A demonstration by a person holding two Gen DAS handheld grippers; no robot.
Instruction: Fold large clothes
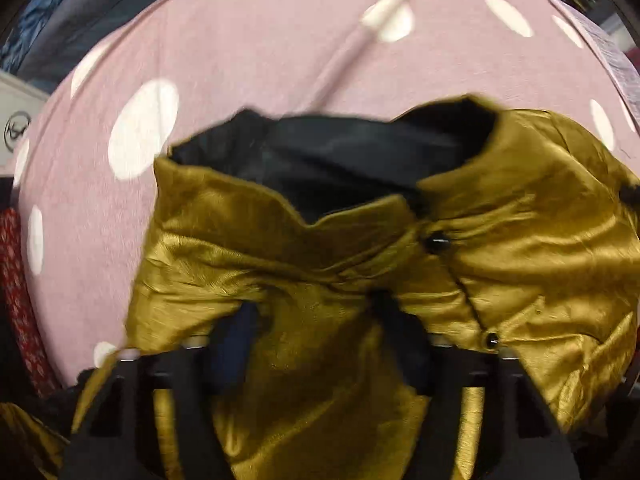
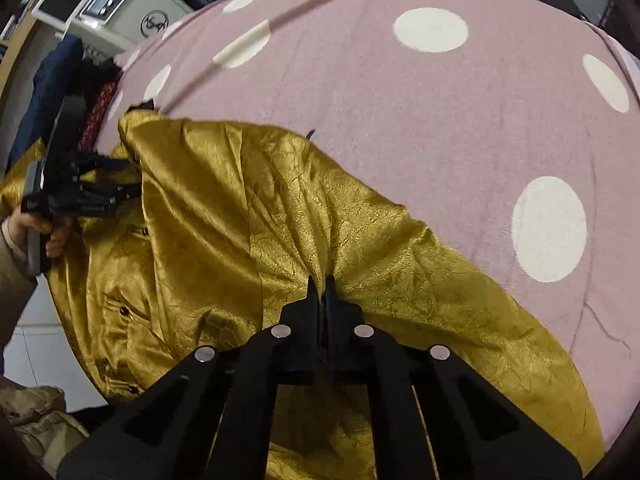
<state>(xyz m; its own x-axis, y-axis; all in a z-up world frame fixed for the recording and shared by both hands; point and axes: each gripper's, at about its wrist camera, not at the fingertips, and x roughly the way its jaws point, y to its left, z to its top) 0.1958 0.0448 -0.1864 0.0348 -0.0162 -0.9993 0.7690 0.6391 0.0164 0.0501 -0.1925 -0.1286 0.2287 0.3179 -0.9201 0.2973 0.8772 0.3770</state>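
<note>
The garment [image 2: 224,216] is a gold satin shirt with a black lining [image 1: 328,160] showing at the collar and small black buttons [image 1: 435,242] down the front. It lies crumpled on a bed, on a pink blanket [image 2: 400,120] with white dots, towards the near left part of the blanket in my right view, one end spilling over the edge.

My right tongs [image 2: 319,284] are pressed together, pinching a ridge of the gold cloth near the middle of the garment; creases radiate from the pinch.

My left tongs [image 1: 316,308] point down into the cloth just below the collar. Gold fabric fills the gap between the fingers [image 1: 394,320], which stand partly apart; the frame is blurred and I cannot tell whether the pads press on it. In the right view the left tongs [image 2: 120,184] sit at the collar end, with the hand [image 2: 36,226] behind them.

Beyond the bed stand a white appliance [image 2: 116,12] with a logo, dark blue cloth [image 2: 52,76] and red patterned fabric [image 1: 20,296].
</note>
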